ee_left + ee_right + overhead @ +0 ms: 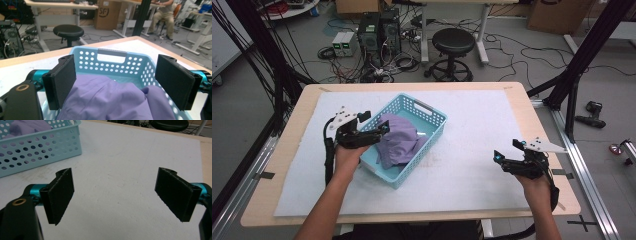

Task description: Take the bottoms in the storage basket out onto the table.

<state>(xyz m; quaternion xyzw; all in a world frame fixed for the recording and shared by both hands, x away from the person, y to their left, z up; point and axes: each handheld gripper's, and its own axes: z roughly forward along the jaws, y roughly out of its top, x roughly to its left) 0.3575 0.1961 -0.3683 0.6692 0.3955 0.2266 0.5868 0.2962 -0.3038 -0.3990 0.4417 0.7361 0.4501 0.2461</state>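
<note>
Across the frame's middle, the table (512, 100) carries a blue basket (432, 120), long axis running lower left to upper right, with purple cloth (397, 140) inside. Left gripper (374, 127) hovers over it, jaws wide; right gripper (507, 150), lower right, jaws wide.

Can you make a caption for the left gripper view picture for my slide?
Open left tool hovering over the purple cloth in the blue basket.
</note>
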